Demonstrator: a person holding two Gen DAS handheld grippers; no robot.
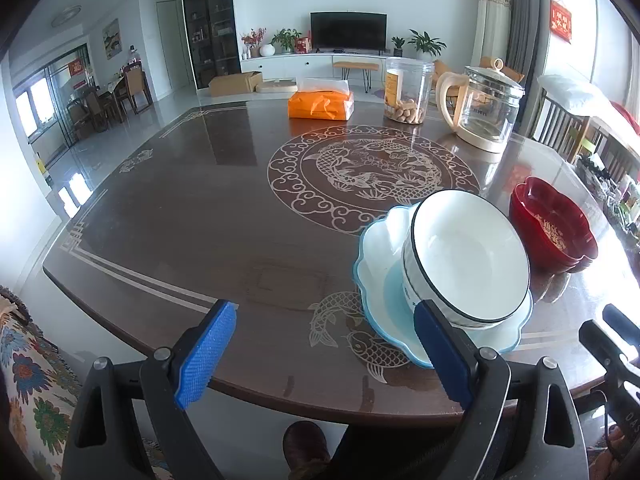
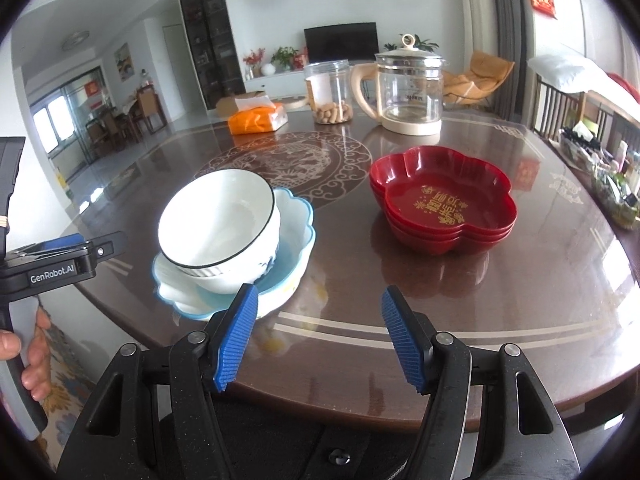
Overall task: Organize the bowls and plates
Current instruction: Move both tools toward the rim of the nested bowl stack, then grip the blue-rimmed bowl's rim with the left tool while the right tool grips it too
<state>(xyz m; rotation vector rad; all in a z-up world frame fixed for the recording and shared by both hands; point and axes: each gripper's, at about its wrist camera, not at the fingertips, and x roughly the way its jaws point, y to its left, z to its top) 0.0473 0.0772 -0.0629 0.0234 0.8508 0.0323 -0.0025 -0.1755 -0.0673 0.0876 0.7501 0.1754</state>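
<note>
Two claws, both spread wide and gripping nothing, at the near edge of a dark patterned worktop [image 2: 520, 320].

Left claw [image 1: 324, 354]: its right pad lies across the near rim of a scalloped pale-blue plate [image 1: 376, 276] in this view; actual contact cannot be told. The plate carries one white bowl with a dark rim [image 1: 466, 258], tilted, empty, apparently seated on a second white dish beneath it. Further right of this claw, touching neither, a stack of red flower-shaped dishes [image 1: 554, 226].

Right claw [image 2: 318, 338]: ahead and left of it, just beyond its left pad, the same plate [image 2: 298, 224] with the white bowl [image 2: 218, 222]; the lower white dish [image 2: 212, 284] shows under the bowl. Ahead and right, well apart from the plate, the red dishes [image 2: 442, 204], three nested, gold characters in the top one, no contents.

Far side of the worktop, beyond both claws, left to right: one orange tissue pack [image 2: 258, 119]; one clear jar [image 2: 329, 92] with a low layer of tan pieces, possibly peanuts; one glass kettle [image 2: 404, 88] with a cream handle and base, empty.
</note>
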